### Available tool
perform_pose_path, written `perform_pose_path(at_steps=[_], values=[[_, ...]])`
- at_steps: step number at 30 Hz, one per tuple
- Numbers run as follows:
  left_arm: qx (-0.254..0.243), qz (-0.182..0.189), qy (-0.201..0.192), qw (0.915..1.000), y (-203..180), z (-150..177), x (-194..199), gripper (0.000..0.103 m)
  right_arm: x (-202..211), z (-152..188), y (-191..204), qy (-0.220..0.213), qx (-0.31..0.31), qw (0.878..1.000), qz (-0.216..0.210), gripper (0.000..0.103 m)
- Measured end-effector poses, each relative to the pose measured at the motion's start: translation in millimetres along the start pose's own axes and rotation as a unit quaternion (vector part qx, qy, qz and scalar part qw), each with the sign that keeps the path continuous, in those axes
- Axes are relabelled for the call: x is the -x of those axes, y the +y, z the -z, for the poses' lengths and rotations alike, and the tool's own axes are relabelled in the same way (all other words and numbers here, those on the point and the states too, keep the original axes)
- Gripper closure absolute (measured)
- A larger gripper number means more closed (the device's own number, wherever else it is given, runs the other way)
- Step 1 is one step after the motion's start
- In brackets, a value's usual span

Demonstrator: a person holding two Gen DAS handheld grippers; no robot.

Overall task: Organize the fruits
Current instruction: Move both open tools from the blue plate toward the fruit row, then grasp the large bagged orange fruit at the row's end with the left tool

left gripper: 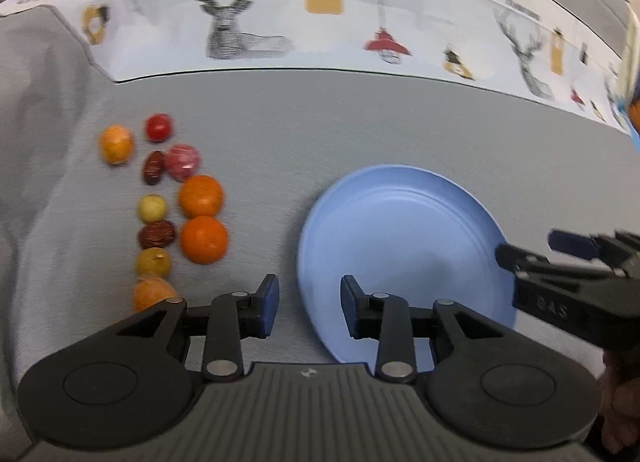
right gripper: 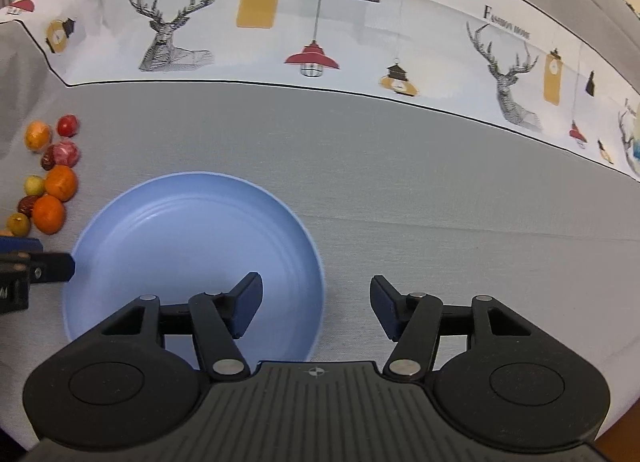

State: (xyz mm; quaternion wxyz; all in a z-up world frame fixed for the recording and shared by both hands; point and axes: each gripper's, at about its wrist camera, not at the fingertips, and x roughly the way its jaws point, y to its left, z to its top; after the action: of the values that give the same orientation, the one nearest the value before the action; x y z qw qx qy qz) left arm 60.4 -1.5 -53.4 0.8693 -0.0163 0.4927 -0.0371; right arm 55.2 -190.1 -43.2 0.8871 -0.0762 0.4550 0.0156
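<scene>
Several small fruits lie in a loose column on the grey cloth at the left: two oranges (left gripper: 204,240), a pink-red round fruit (left gripper: 183,161), a red tomato (left gripper: 159,127), brown dates (left gripper: 157,233) and small yellow fruits (left gripper: 152,208). The same cluster of fruits (right gripper: 54,182) shows at the left edge of the right wrist view. To their right lies a blue plate (left gripper: 400,230) (right gripper: 192,230) with nothing on it. My left gripper (left gripper: 308,302) is open and empty, over the plate's left rim. My right gripper (right gripper: 316,302) (left gripper: 536,248) is open and empty at the plate's right rim.
A white cloth (right gripper: 320,22) printed with deer heads and hanging lamps covers the back of the table. Bare grey cloth (right gripper: 480,222) stretches right of the plate. A hand (left gripper: 624,402) shows at the lower right behind the right gripper.
</scene>
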Motion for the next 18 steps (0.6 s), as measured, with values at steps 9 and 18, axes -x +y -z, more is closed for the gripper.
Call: perform_pose_path(at_steps=[9,18], values=[[0.051,-0.106,0.014,0.9929,34.1,-6.8,-0.7,0.024,9.6,-5.0,17.2,-0.013,-0.008,1.000,-0.028,0.043],[0.066,-0.118,0.035,0.9901,44.3,-4.5,-4.8,0.021,17.4,-11.3,37.0,-0.027,-0.010,0.997,-0.067,0.043]])
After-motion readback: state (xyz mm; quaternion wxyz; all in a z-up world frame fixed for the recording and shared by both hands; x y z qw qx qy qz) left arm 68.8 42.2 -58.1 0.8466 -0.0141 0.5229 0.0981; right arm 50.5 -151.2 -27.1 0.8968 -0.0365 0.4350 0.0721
